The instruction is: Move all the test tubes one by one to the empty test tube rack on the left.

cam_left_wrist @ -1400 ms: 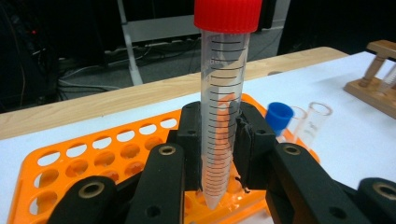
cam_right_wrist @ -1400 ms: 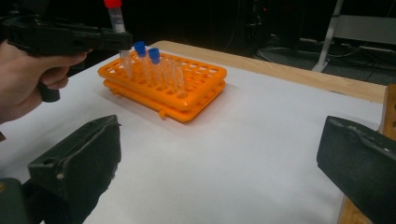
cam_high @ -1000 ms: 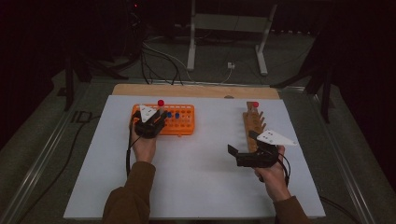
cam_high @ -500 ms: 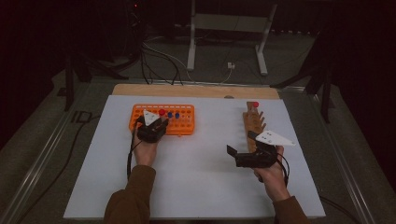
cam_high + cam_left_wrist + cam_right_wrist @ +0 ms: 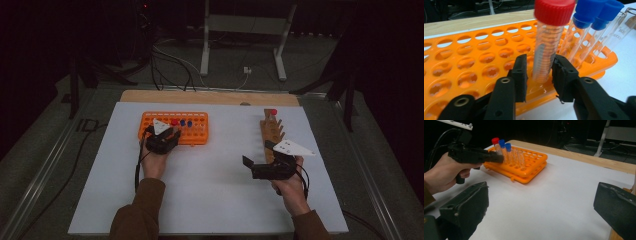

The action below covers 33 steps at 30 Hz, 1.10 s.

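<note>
White sheeting covers the worktop (image 5: 210,190), whose bare wooden edge runs along the far side; beyond it lie dark floor, cables and a metal stand.

An orange tube rack (image 5: 197,131) sits at the far left of the sheet. A red-capped tube (image 5: 548,37) stands upright in one of its holes, just beside two blue-capped tubes (image 5: 589,27) and, farther along the same row, uncapped clear tubes (image 5: 520,157).

The left gripper (image 5: 538,72) is held level at the near edge of the rack. Its fingers (image 5: 520,75) flank the lower part of the red-capped tube, one on each side; they have just been opening, and a narrow gap shows between each pad and the glass, so the tube stands free in its hole between parted fingers.

A wooden rack (image 5: 271,135) stands at the far right of the sheet, carrying one red-capped tube (image 5: 273,113) at its far end. The right gripper (image 5: 250,167) rests on the sheet just near the end of this rack, well apart from the orange one. Its fingers (image 5: 466,207) stand wide open with nothing between them.
</note>
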Each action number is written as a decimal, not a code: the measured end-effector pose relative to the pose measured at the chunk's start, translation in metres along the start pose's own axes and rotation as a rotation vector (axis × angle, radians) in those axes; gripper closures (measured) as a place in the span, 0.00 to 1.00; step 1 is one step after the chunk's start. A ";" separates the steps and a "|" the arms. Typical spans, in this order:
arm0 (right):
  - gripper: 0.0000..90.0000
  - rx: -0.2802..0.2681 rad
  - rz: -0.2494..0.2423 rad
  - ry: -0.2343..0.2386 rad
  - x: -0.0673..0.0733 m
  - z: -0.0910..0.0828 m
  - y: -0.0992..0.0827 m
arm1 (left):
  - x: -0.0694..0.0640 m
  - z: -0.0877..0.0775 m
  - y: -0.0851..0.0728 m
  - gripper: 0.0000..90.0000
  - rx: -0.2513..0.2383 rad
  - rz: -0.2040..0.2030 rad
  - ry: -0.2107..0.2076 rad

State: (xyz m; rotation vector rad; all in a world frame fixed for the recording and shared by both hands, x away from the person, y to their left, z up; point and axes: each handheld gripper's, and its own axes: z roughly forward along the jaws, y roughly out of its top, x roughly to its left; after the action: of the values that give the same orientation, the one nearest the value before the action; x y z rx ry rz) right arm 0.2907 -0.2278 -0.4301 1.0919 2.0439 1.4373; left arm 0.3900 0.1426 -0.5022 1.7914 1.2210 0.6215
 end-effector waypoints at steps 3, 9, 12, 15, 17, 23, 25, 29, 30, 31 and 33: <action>0.00 0.001 0.003 -0.001 0.000 0.000 0.000 | 0.003 -0.005 -0.004 0.67 -0.009 -0.017 -0.009; 0.00 0.000 0.003 -0.001 0.000 0.000 0.000 | 0.007 -0.018 -0.009 0.49 -0.033 -0.058 -0.034; 0.00 -0.001 0.002 -0.001 -0.001 0.000 0.000 | 0.006 -0.026 -0.010 0.40 -0.042 -0.053 -0.037; 0.00 -0.002 0.005 -0.003 -0.001 -0.001 0.001 | 0.004 -0.036 -0.009 0.29 -0.055 -0.045 -0.034; 0.00 -0.004 0.005 -0.003 -0.001 -0.001 0.001 | 0.004 -0.044 -0.008 0.22 -0.062 -0.057 -0.043; 0.00 -0.008 0.004 -0.005 -0.001 -0.002 0.002 | 0.003 -0.071 -0.006 0.10 -0.088 -0.064 -0.060; 0.00 -0.009 0.004 -0.008 -0.001 -0.002 0.002 | 0.004 -0.080 -0.007 0.04 -0.088 -0.064 -0.061; 0.00 -0.011 0.004 -0.008 0.000 -0.002 0.004 | 0.004 -0.098 -0.010 0.01 -0.104 -0.052 -0.054; 0.00 -0.009 0.002 -0.008 0.000 -0.002 0.004 | 0.005 -0.103 -0.012 0.01 -0.105 -0.048 -0.054; 0.00 -0.012 0.000 -0.010 0.000 -0.002 0.005 | 0.005 -0.107 -0.013 0.01 -0.107 -0.045 -0.048; 0.00 -0.016 -0.002 -0.008 0.000 -0.003 0.007 | 0.006 -0.114 -0.017 0.01 -0.108 -0.040 -0.033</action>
State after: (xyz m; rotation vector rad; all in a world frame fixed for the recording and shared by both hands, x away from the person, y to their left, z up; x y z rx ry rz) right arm 0.2909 -0.2284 -0.4230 1.0875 2.0234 1.4434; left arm 0.2953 0.1935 -0.4594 1.6776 1.1766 0.6209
